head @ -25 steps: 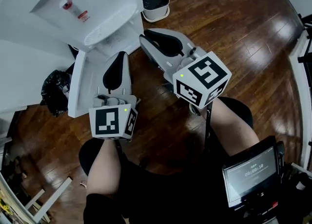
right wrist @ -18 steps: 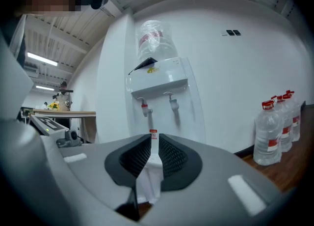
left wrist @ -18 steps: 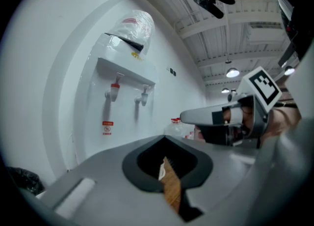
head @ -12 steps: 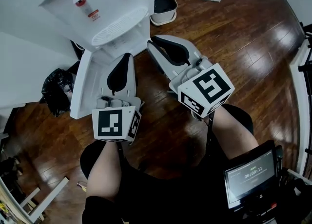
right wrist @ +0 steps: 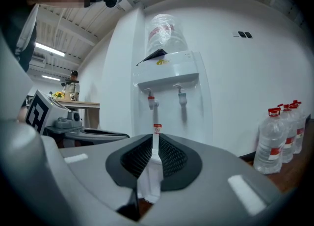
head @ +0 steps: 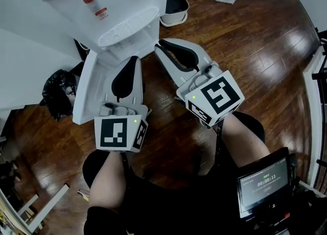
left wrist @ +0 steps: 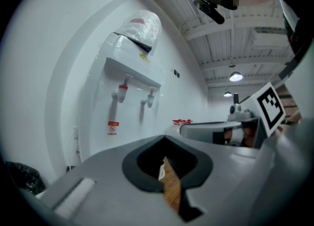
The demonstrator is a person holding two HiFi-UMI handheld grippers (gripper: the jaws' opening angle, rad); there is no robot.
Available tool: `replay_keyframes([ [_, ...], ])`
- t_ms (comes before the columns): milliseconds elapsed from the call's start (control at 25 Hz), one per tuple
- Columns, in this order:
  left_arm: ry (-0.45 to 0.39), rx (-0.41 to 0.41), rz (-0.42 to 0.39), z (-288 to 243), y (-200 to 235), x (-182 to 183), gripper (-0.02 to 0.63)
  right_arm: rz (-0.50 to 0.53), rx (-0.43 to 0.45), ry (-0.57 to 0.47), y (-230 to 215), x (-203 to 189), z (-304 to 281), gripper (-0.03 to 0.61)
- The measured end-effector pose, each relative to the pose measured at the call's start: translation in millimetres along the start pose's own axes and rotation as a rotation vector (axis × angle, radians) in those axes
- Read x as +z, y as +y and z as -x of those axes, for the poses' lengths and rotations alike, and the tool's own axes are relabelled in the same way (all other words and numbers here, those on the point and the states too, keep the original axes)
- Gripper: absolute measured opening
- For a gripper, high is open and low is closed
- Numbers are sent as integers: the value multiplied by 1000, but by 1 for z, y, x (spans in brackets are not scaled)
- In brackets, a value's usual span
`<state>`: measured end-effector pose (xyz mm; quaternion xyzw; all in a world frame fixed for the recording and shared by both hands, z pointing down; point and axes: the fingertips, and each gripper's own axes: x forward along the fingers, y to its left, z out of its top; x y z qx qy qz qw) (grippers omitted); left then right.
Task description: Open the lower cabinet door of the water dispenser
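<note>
Closing right tool (head: 163, 47), cabinet door (head: 84, 96) leftward

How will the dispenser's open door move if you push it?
The door looks flat and stiff, so it probably won't bend. It stands swung out from the dispenser, so it should swing, not slide. It seems thin, likely light.

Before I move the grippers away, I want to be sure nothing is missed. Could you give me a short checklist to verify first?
1. Lower cabinet door swung out from the water dispenser: ok.
2. Left gripper jaws together, nothing between them: ok.
3. Right gripper jaws closing, nothing between them: ok.
4. Left gripper off the door: cannot tell; it overlaps the door in the head view.
5. Black bag apart from the door's outer edge: cannot tell.
</note>
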<state>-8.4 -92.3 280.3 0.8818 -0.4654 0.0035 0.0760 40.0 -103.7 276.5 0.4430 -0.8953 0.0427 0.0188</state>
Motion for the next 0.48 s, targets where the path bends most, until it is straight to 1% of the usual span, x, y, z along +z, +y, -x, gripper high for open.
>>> replay_keyframes([
  [480, 26, -3, -9, -6, -1, -11, 21, 1, -11, -13, -6, 3, 0, 25],
])
